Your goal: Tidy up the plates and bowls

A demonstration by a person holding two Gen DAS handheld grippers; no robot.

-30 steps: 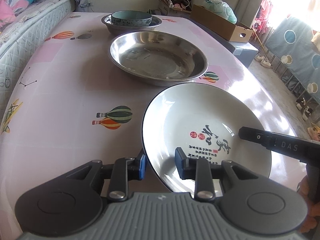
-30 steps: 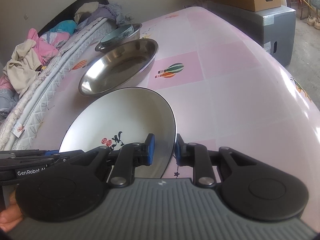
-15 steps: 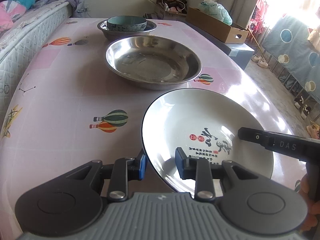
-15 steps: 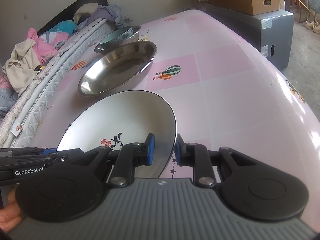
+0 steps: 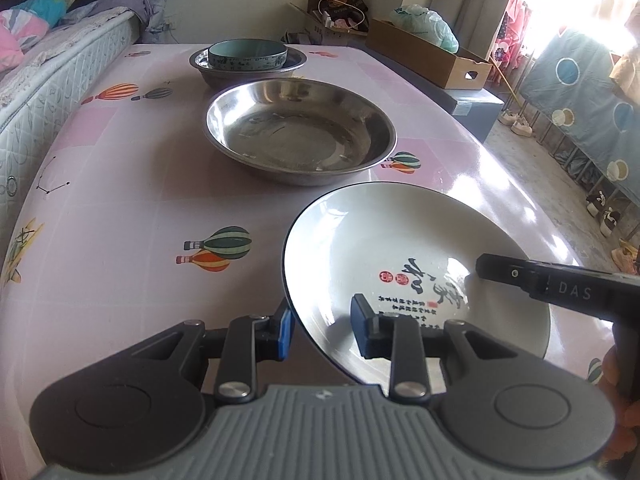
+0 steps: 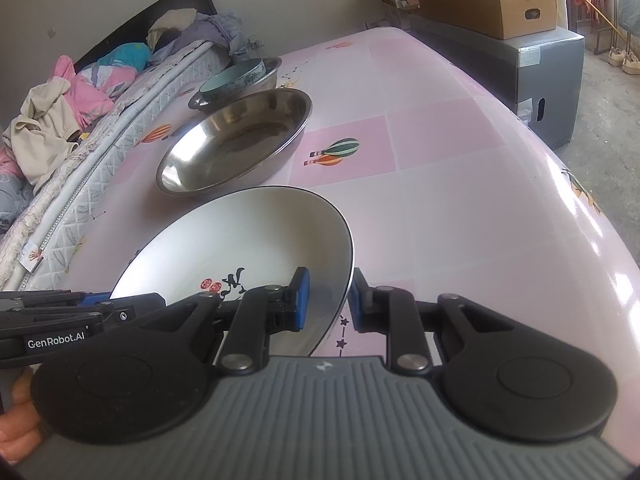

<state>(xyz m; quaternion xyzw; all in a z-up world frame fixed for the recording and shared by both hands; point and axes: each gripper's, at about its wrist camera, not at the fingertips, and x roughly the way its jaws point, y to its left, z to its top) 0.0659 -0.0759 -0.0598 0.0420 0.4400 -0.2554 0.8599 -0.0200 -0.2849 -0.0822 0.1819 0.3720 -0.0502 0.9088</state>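
A white ceramic plate (image 5: 400, 248) with black calligraphy and a dark rim is held above the pink table by both grippers. My left gripper (image 5: 322, 330) is shut on its near-left rim. My right gripper (image 6: 327, 300) is shut on its right rim; the plate also shows in the right wrist view (image 6: 248, 240). Beyond it sits a large steel basin (image 5: 300, 132) (image 6: 236, 140). Farther back a teal bowl (image 5: 248, 54) (image 6: 234, 76) rests inside a smaller steel basin (image 5: 248, 70).
The table (image 5: 120, 200) has a pink cloth with balloon prints. A mattress (image 5: 48, 80) with clothes runs along its left side. A cardboard box (image 5: 428, 56) stands on a grey cabinet (image 6: 532, 64) beyond the far right edge. The floor drops away at right.
Both grippers have lifted the white plate a little and tilted the views up, so more of the room shows. The basins and bowl have not moved.
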